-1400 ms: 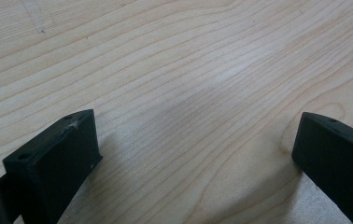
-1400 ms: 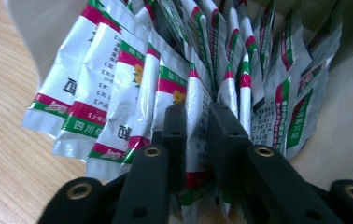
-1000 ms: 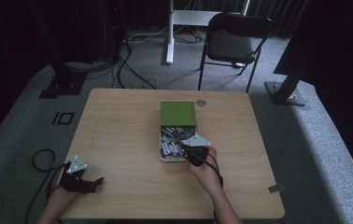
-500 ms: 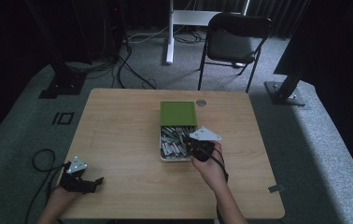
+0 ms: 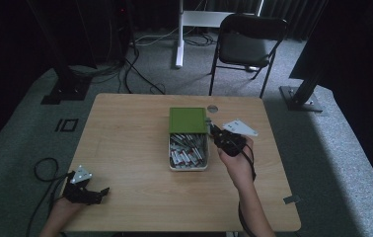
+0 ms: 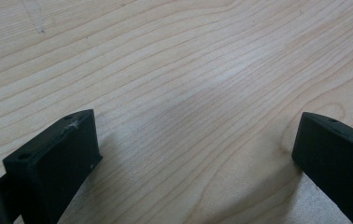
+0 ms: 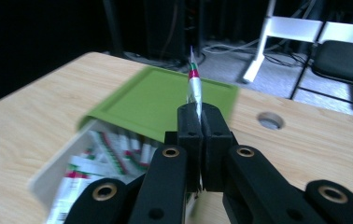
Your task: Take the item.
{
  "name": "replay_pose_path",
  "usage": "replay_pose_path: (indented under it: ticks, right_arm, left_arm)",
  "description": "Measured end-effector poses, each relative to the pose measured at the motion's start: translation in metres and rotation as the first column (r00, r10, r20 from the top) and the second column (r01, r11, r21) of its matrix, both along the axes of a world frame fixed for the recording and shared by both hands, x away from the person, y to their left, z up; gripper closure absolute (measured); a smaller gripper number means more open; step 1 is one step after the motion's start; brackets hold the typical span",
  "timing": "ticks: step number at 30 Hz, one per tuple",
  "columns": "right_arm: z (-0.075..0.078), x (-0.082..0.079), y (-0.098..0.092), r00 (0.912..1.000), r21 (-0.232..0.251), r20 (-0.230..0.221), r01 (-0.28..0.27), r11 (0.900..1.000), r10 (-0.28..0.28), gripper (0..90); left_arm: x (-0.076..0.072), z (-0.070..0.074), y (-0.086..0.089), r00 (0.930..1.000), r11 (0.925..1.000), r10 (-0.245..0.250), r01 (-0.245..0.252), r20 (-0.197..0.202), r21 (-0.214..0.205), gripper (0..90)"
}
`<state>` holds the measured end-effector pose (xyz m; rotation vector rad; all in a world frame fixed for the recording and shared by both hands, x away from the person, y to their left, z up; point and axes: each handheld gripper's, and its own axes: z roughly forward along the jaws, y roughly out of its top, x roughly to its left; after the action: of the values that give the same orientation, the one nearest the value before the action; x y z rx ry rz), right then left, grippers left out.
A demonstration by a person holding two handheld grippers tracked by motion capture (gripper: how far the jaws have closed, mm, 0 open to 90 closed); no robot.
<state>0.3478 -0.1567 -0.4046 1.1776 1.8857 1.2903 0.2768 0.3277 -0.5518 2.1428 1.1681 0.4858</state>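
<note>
Silver sachet [image 7: 194,84] stands upright, pinched in my right tongs [image 7: 199,122] just beside the box [image 5: 188,166]; my left tongs [image 6: 193,154] rest spread, well apart from the box.

You've got a light wooden surface [image 5: 125,148] with a round grommet hole [image 5: 212,108], a black folding chair [image 5: 246,44] behind it, white desk legs [image 5: 180,34], black cables on grey carpet [image 5: 140,74].
</note>
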Motion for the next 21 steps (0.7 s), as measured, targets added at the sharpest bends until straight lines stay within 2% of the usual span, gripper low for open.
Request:
replay_pose_path:
  ticks: [3,4,8,12,21]
  right_arm:
    - [-0.004,0.005,-0.007,0.9996,0.007,-0.009,0.027,0.9996,-0.027,89.0]
    - [-0.010,0.009,-0.014,0.9984,0.009,-0.022,0.053,0.9986,-0.053,89.1]
    - [-0.026,0.015,-0.023,0.9948,0.019,-0.059,0.085,0.9962,-0.084,89.1]
    - [-0.045,0.018,-0.023,0.9912,0.027,-0.095,0.094,0.9952,-0.091,89.1]
    - [-0.089,0.025,-0.018,0.9791,0.079,-0.181,0.110,0.9908,-0.094,89.1]
  left_arm:
    - [0.000,0.000,0.000,1.0000,1.0000,0.000,0.000,0.000,0.000,1.4]
    - [0.000,0.000,0.000,1.0000,1.0000,0.000,0.000,0.000,0.000,1.4]
    - [0.000,0.000,0.000,1.0000,1.0000,0.002,-0.002,-0.001,-0.002,1.4]
    - [0.000,0.000,0.000,1.0000,1.0000,0.001,-0.001,-0.001,-0.001,1.4]
    - [0.000,0.000,0.000,1.0000,1.0000,0.001,-0.001,-0.001,-0.002,1.4]
